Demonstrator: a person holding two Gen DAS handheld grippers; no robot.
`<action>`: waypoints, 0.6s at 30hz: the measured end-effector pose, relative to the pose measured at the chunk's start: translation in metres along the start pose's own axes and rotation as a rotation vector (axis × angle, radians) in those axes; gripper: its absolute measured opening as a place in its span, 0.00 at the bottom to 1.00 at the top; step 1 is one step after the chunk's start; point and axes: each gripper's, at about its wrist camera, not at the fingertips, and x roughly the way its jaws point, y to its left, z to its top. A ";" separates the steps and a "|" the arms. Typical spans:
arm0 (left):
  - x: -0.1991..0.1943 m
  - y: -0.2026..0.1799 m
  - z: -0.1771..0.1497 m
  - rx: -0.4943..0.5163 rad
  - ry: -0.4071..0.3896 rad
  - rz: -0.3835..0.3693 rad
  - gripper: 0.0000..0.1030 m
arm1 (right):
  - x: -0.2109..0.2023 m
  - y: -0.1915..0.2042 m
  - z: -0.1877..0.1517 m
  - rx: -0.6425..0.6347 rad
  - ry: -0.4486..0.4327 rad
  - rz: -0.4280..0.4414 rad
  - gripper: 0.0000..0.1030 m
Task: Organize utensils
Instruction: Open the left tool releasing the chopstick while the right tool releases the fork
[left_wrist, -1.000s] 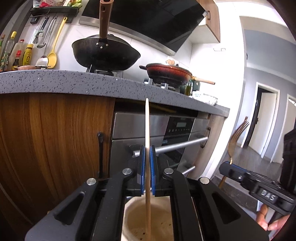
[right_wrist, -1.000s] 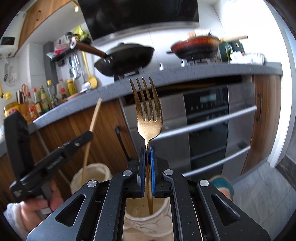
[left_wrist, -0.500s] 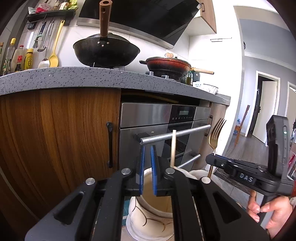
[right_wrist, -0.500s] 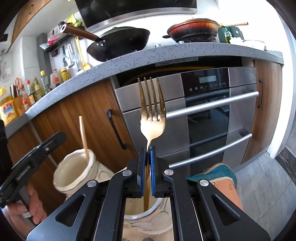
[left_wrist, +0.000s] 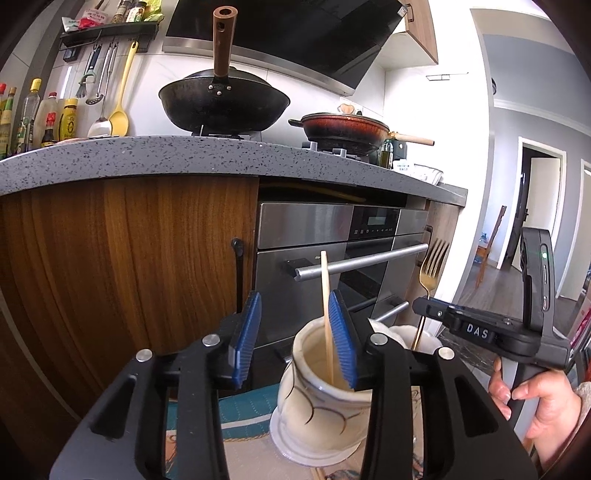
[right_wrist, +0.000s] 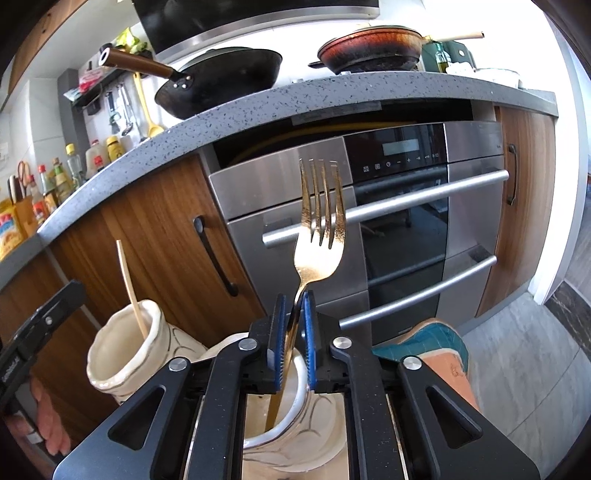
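Slim wooden chopstick (left_wrist: 326, 317), glazed jar (left_wrist: 314, 402)

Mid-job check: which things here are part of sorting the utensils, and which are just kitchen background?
In the job:
gold fork
wooden chopstick
left cup
right cup
left gripper
right gripper

Just lying about:
black wok
red pan
oven
sauce bottles
yellow spoon

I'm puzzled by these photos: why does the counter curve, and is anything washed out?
Left wrist view: fisheye lens bends the counter into an arc; the wall by the doorway is blown out white. Right wrist view: same bowing, dark corners, glare on the fork; all fairly sharp.
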 end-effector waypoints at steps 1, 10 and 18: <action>-0.002 0.000 -0.001 0.002 0.002 0.003 0.38 | -0.002 0.001 0.000 0.003 -0.001 -0.002 0.17; -0.030 0.007 -0.008 0.002 0.006 0.068 0.76 | -0.052 -0.002 -0.019 0.056 -0.058 -0.014 0.39; -0.060 -0.001 -0.025 0.011 0.006 0.092 0.94 | -0.102 -0.003 -0.071 0.054 -0.077 -0.038 0.75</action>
